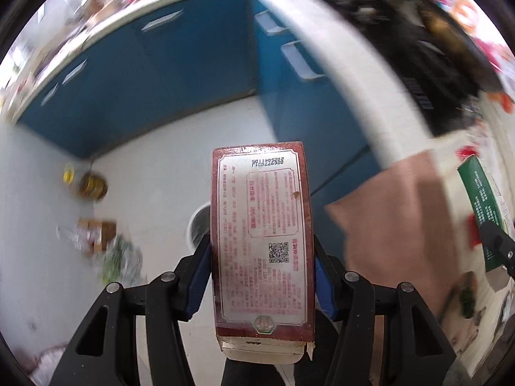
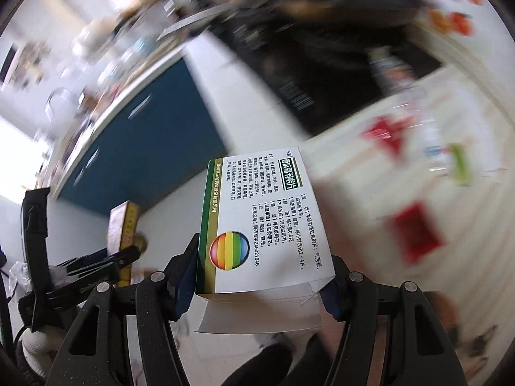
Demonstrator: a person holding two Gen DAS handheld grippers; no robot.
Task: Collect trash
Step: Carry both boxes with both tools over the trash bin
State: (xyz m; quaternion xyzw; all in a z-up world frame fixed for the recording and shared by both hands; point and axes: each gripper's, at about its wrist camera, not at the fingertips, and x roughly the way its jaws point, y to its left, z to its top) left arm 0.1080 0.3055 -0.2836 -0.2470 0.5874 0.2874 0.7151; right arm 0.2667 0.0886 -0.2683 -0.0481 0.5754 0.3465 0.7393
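Observation:
My left gripper (image 1: 261, 257) is shut on a dark red medicine box (image 1: 262, 225) with white label print, held upright above the pale floor. My right gripper (image 2: 262, 260) is shut on a white and green medicine box (image 2: 267, 222) with a rainbow disc on it. The green box and the right gripper's finger also show at the right edge of the left wrist view (image 1: 482, 199). The left gripper with its box shows at the left of the right wrist view (image 2: 124, 231). A grey round bin (image 1: 199, 225) peeks out behind the red box.
Blue cabinets (image 1: 145, 90) with a white counter top run along the back. Scattered litter (image 1: 96, 234) and a yellow jar (image 1: 93, 185) lie on the floor at left. A wooden table top (image 2: 434, 177) with red and green wrappers is at right. A pink cloth (image 1: 396, 222) lies nearby.

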